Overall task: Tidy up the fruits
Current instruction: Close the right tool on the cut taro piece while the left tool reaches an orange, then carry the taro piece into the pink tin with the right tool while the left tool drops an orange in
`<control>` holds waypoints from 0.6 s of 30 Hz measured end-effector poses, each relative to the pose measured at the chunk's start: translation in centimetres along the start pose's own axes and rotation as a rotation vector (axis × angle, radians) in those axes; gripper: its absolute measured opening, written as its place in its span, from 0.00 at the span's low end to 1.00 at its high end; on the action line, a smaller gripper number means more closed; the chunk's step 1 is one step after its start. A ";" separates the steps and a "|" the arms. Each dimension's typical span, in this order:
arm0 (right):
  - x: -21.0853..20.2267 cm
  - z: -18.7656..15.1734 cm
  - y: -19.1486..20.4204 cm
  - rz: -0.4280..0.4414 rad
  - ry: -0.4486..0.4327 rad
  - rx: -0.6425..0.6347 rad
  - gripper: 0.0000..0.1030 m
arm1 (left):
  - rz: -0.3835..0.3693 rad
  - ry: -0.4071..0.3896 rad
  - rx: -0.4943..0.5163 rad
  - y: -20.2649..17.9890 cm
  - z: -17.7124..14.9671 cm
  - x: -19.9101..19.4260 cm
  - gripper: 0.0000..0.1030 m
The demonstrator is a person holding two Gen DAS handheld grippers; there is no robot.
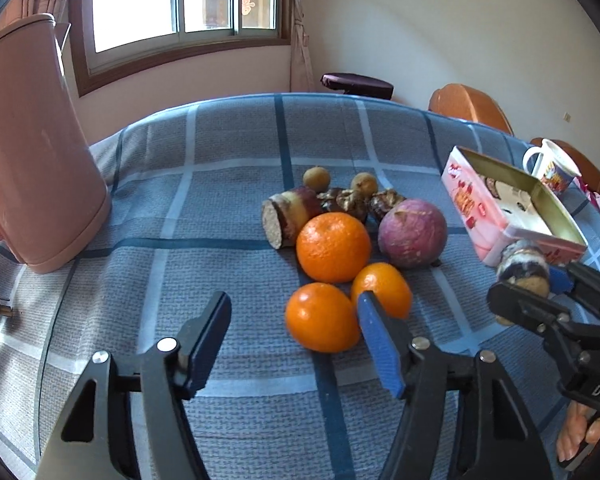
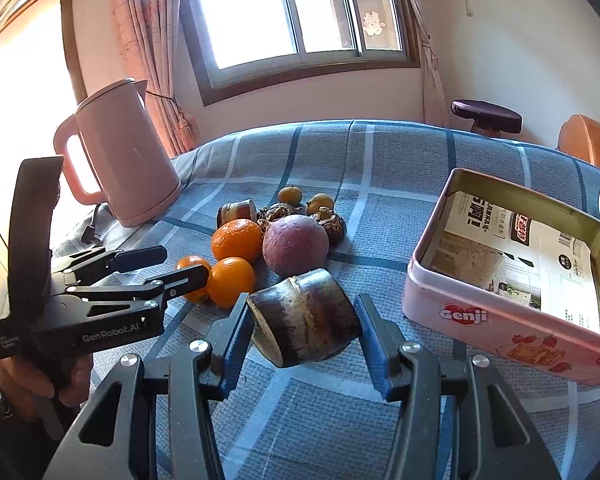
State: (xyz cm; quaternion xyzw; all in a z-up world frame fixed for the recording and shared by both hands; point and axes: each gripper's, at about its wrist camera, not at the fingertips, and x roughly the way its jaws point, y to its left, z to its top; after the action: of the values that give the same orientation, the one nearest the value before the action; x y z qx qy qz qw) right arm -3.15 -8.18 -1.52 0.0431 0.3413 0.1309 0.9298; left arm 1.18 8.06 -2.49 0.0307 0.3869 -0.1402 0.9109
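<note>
Just left of the pink tin (image 2: 500,312), a dark sugarcane piece (image 2: 305,317) is gripped between the right gripper (image 2: 302,334) pads; it could be dropped short if the smooth cylinder rolls out. Further left, the left gripper (image 1: 296,344) is held wide open and empty beside the oranges (image 1: 332,276)

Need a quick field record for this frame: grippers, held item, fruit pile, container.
left gripper: open, fingers at the nearest oranges, holding nothing
right gripper: shut on sugarcane piece, lifted off the cloth
oranges: three, grouped on the checked tablecloth
passion fruit: beside the largest orange
pink tin: open, no fruit inside, only printed paper
kettle: pink, upright
</note>
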 end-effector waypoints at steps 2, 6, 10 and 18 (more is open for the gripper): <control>0.0 0.0 0.0 0.000 0.001 0.002 0.51 | -0.014 0.002 -0.023 0.7 -0.1 0.0 0.64; 0.0 0.1 -0.1 -0.001 0.001 0.005 0.51 | 0.046 0.046 -0.050 1.1 0.0 1.2 0.64; 0.0 0.1 -0.4 -0.001 0.003 0.013 0.51 | 0.110 0.105 -0.045 1.0 0.7 2.9 0.64; 0.2 0.2 -0.7 -0.006 0.007 0.029 0.51 | 0.074 0.088 -0.060 1.5 1.5 3.4 0.37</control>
State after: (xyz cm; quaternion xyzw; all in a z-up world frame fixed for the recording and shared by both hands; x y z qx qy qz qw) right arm -2.77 -8.81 -1.61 0.0553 0.3466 0.1235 0.9282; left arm 4.91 8.42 -3.93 0.0238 0.4292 -0.0932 0.8981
